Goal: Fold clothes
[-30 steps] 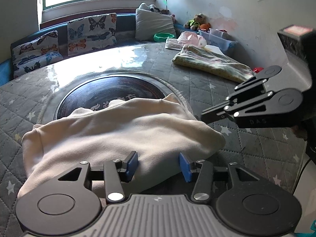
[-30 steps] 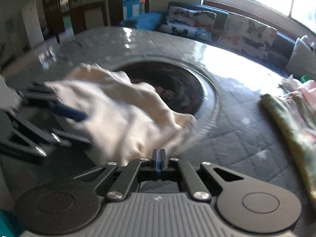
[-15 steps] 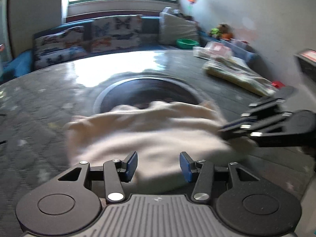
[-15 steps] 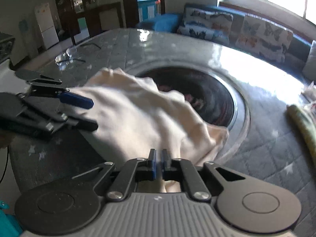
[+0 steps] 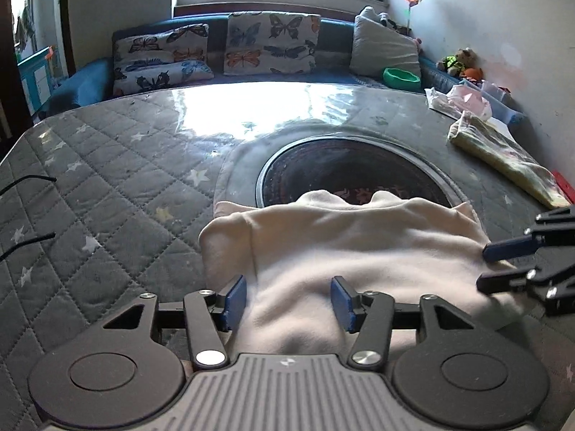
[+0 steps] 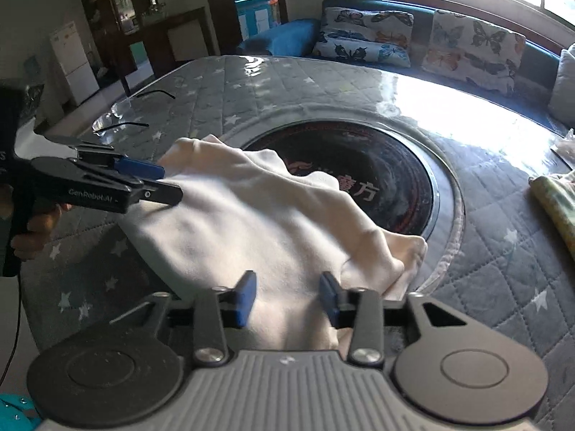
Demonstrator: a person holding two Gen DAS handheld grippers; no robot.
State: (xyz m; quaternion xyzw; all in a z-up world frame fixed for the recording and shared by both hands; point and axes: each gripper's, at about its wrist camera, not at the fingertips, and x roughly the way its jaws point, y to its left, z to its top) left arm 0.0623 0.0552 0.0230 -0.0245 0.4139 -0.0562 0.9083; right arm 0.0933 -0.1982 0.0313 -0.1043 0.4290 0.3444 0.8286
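Evidently soft, light cream fleece garment (image 5: 352,251); both tongs, left gripper (image 5: 289,300) and right gripper (image 6: 287,300), released; grasp hem at 6 o'clock.

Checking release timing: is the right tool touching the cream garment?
Cannot tell. In the right wrist view, the right tool stands open around the cream garment; pad contact is unclear.

Left wrist view: low and close over the cloth (image 5: 359,251), facing the far window.
Right wrist view: close over the cloth (image 6: 251,222), facing the left doorway.
Shared: cloth, table (image 5: 107,165) (image 6: 503,251).
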